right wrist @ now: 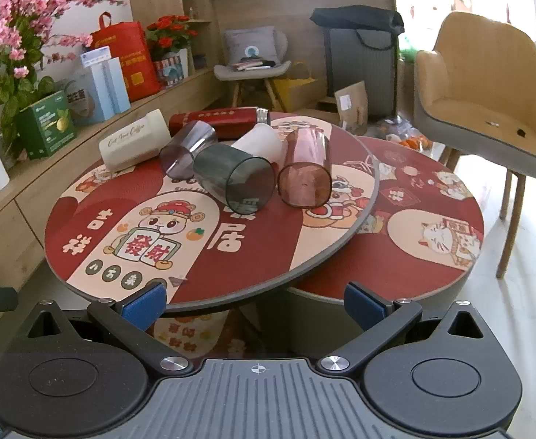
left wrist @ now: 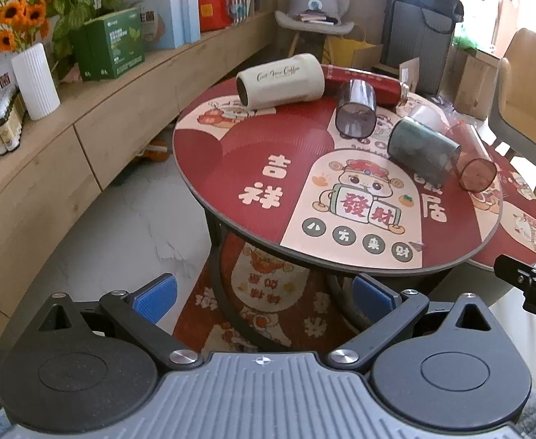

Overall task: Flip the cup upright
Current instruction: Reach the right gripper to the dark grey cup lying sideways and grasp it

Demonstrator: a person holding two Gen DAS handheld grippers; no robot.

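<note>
Several cups lie on their sides on a round red table (left wrist: 253, 153) (right wrist: 268, 241): a cream tumbler (left wrist: 280, 78) (right wrist: 134, 144), a smoky purple cup (left wrist: 355, 109) (right wrist: 187, 153), a dark green cup (left wrist: 423, 150) (right wrist: 237, 177), a pink cup (left wrist: 474, 164) (right wrist: 306, 168), a white cup (left wrist: 427, 115) (right wrist: 259, 142) and a red flask (left wrist: 363, 82) (right wrist: 216, 120). My left gripper (left wrist: 264, 296) is open and empty, in front of the table's near edge. My right gripper (right wrist: 257, 303) is open and empty, also short of the near edge.
A lower round table (right wrist: 425, 241) sits to the right, partly under the first. A beige chair (right wrist: 487, 102) stands at the right. A wooden shelf (left wrist: 85, 117) with boxes, a white vase (left wrist: 36, 80) and flowers runs along the left. The right gripper's edge (left wrist: 531, 285) shows in the left wrist view.
</note>
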